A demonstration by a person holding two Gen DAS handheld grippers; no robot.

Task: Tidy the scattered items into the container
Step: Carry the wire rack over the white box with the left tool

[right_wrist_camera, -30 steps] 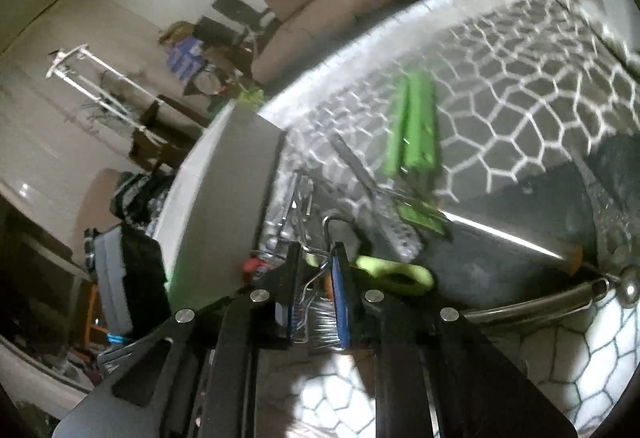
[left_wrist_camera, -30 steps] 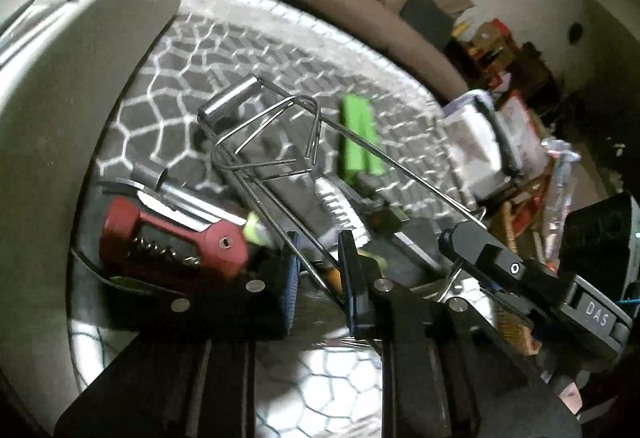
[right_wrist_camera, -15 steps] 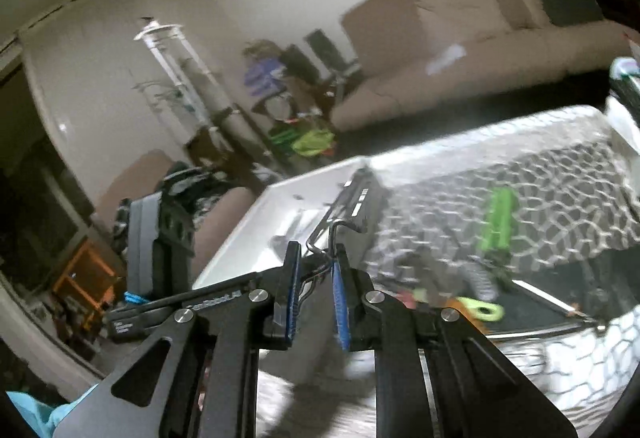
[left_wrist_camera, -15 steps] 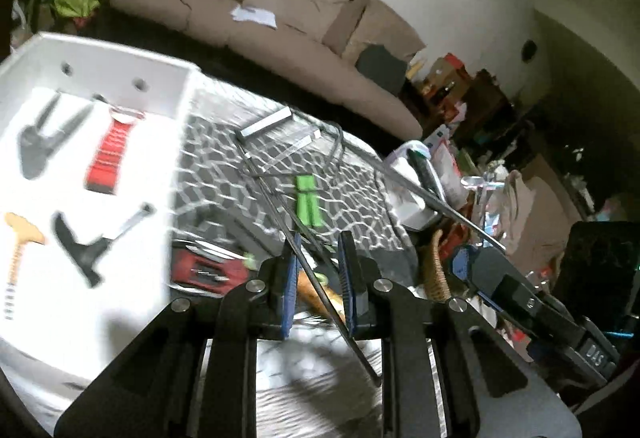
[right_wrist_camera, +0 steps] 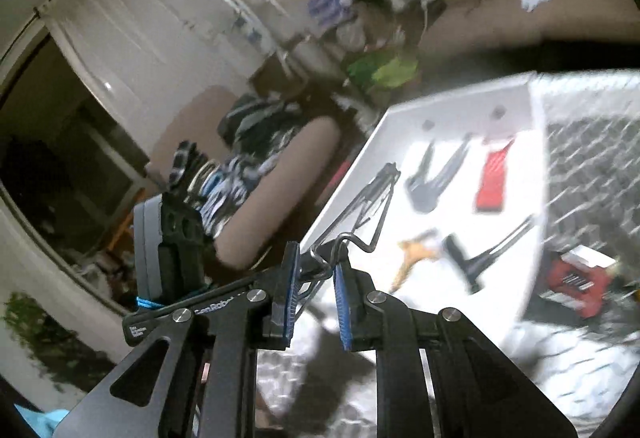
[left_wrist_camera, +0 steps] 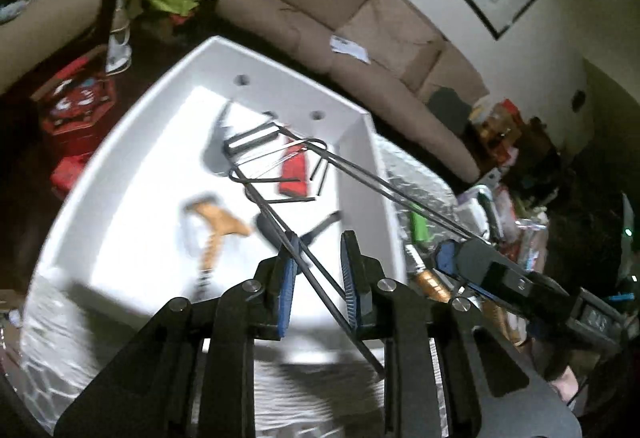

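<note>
I am holding the wire rack [left_wrist_camera: 280, 174] over the white bin [left_wrist_camera: 352, 166], left gripper [left_wrist_camera: 318, 278] and right gripper [right_wrist_camera: 316, 290] each clamped on its rods.

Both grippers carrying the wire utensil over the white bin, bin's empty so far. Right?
Not empty. The white bin already holds items, including a red tool and a wooden-handled corkscrew, as the left wrist view shows. Both the left gripper and right gripper do hold the wire utensil.
</note>
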